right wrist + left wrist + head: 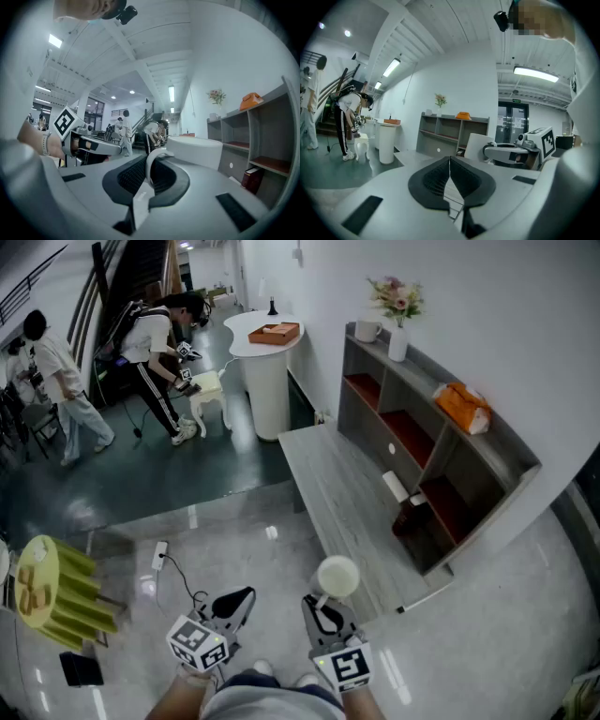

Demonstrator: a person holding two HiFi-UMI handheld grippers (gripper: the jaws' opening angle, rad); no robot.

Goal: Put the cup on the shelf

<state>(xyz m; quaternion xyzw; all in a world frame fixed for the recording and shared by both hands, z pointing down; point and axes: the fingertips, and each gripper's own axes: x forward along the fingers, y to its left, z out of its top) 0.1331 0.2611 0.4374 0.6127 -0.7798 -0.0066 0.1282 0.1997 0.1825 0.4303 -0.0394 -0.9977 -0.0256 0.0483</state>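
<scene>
Low in the head view, at about six o'clock, the right gripper [319, 602] had its jaws closed on the handle [148, 164] of the white cup [337, 576]. The cup was held upright in the air just past the jaw tips, showing against the near end of the grey bench [328, 479]. The right gripper view showed the handle's loop pinched between the two dark pads, with the cup's body at about two o'clock from them. At seven o'clock in the head view the left gripper [242, 600] hung near the right one but apart from it, over the glossy floor [234, 540]. The left gripper view showed its jaws brought together at the tips with nothing between them. The grey shelf [506, 442] stood against the wall from one o'clock round to four o'clock, behind the bench and well apart from the cup. On its top were a white mug [367, 330], a vase of flowers [398, 338] and an orange thing [462, 407], and a dark red book [411, 517] stood in a bottom compartment. At twelve o'clock a white pedestal table [267, 381] carried a wooden tray [275, 333]. Two people [155, 348] were at ten to eleven o'clock, and a yellow stool [42, 582] stood at eight o'clock.
</scene>
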